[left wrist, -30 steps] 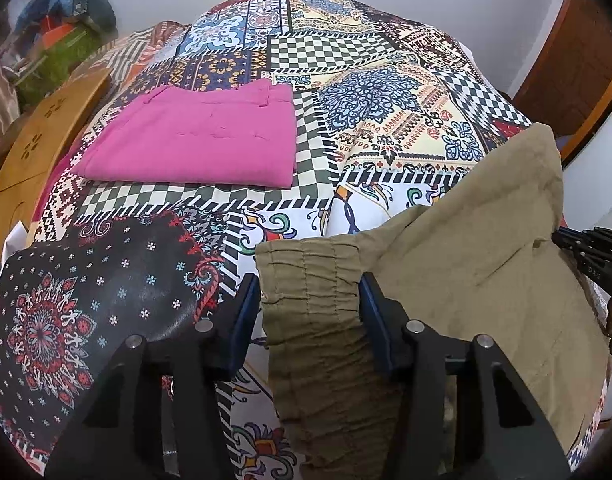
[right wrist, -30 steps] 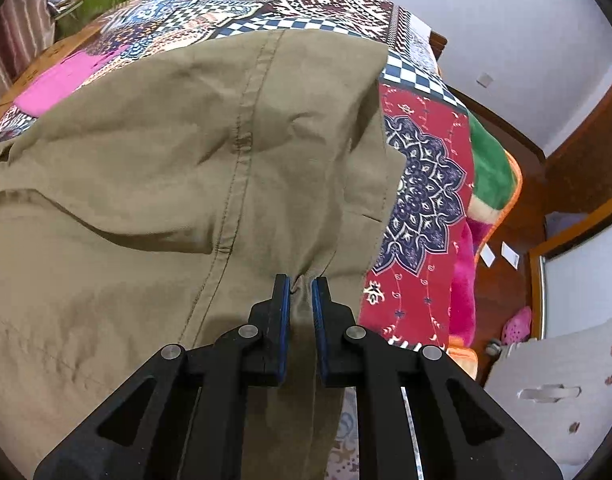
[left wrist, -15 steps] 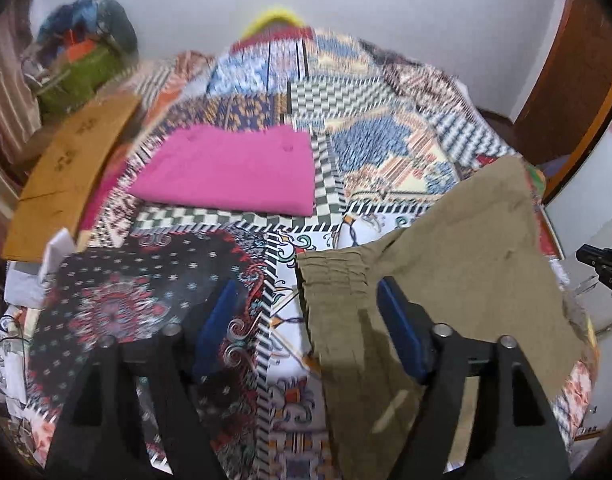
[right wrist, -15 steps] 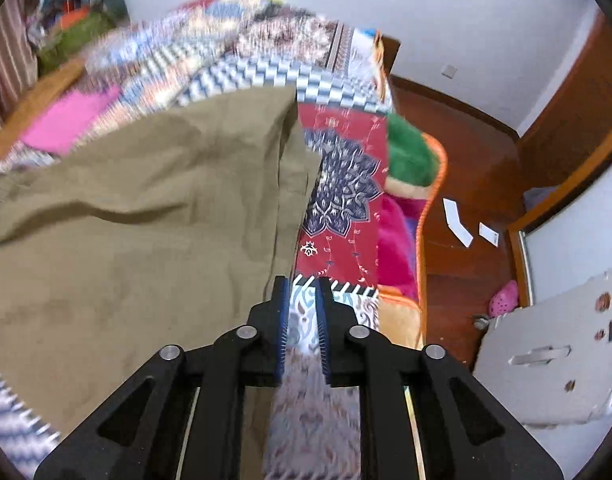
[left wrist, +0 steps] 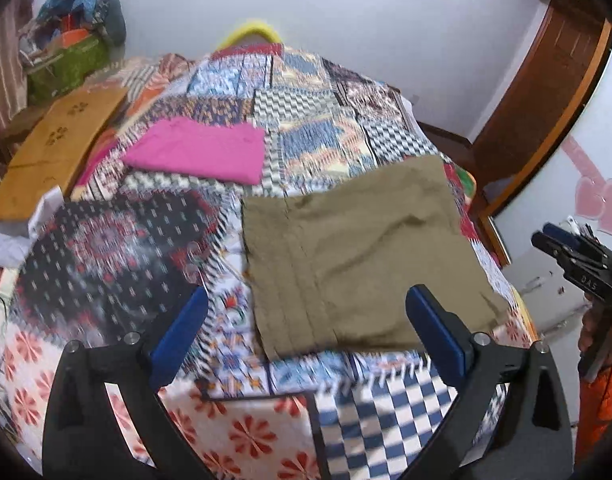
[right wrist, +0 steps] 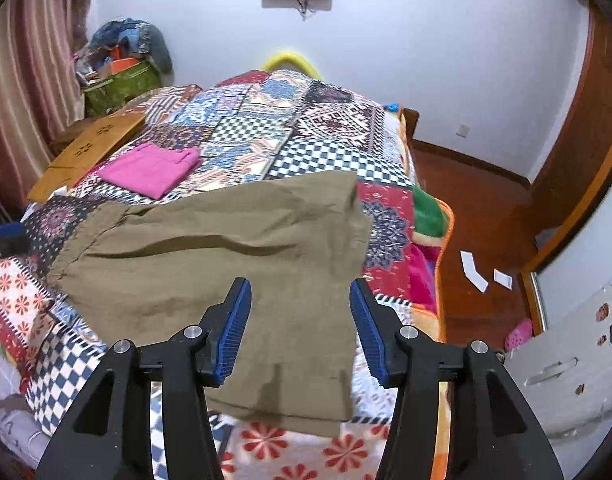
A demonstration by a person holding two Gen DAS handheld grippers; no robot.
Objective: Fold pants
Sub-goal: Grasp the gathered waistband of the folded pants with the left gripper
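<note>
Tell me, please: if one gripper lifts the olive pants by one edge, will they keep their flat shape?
Probably not. The olive pants show soft wrinkles, so they would likely droop. Thin-looking cloth suggests they are light. On the patchwork bedspread they may slide easily when pushed.

Left black two-finger gripper [left wrist: 306, 320]: blue-padded fingers [left wrist: 179, 330] spread wide, gripping nothing. Right black two-finger gripper [right wrist: 299, 328]: fingers [right wrist: 233, 328] likewise parted, empty. Both raised, pointing forward and down.
</note>
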